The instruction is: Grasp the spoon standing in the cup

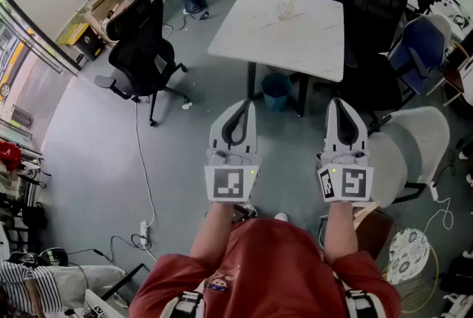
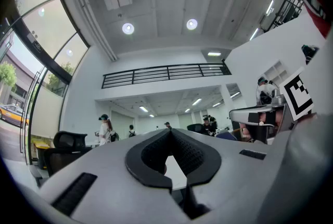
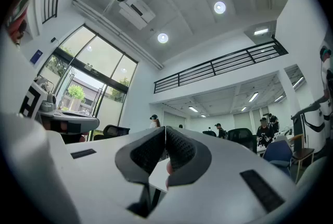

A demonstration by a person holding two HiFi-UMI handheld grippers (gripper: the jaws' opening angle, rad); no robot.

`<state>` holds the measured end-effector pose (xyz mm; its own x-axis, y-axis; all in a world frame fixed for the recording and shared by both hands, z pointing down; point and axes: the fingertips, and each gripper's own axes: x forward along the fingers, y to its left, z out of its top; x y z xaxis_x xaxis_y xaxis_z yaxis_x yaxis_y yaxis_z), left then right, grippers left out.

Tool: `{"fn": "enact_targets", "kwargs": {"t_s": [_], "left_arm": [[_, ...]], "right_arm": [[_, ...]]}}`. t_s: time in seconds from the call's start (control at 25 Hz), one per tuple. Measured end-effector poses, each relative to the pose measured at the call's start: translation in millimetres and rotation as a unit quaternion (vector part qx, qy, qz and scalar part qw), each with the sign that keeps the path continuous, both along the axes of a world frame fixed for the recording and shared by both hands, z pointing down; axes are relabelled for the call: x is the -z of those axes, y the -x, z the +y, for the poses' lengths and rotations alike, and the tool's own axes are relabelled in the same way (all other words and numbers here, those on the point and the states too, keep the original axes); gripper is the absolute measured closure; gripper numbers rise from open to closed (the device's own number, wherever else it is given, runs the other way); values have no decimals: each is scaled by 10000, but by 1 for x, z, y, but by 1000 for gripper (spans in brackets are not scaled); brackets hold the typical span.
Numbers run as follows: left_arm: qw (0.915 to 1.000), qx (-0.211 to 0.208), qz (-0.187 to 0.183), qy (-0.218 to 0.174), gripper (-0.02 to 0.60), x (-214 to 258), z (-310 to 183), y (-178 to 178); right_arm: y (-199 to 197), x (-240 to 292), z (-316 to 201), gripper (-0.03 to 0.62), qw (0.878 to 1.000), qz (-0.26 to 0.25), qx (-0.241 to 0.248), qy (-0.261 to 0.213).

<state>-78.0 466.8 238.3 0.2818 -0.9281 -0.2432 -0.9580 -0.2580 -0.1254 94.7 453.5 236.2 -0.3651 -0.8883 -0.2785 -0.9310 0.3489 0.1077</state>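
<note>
A clear cup (image 1: 284, 11) stands on the far part of the white table (image 1: 259, 43), and a thin spoon (image 1: 290, 1) stands in it. Both grippers are held side by side well short of the table, over the grey floor. My left gripper (image 1: 244, 105) is shut with nothing between its jaws; in the left gripper view its tips (image 2: 170, 131) meet. To its right, my right gripper (image 1: 338, 102) is shut and empty too, and its tips (image 3: 164, 128) touch in the right gripper view. Neither gripper view shows the cup or the spoon.
A black office chair (image 1: 140, 50) stands left of the table. Black chairs (image 1: 369, 28), a blue chair (image 1: 417, 46) and a white chair (image 1: 417, 143) crowd the right side. A blue bin (image 1: 276, 89) sits under the table. A power strip (image 1: 144, 233) and cable lie on the floor.
</note>
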Motion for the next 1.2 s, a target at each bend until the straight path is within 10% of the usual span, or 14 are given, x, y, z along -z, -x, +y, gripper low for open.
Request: {"fn": "enact_targets", "kwargs": {"t_s": [1.2], "left_arm": [[9997, -152, 118, 154, 572, -14, 41, -65]], "right_arm": [[-52, -24, 41, 577, 9987, -417, 1, 302]]}}
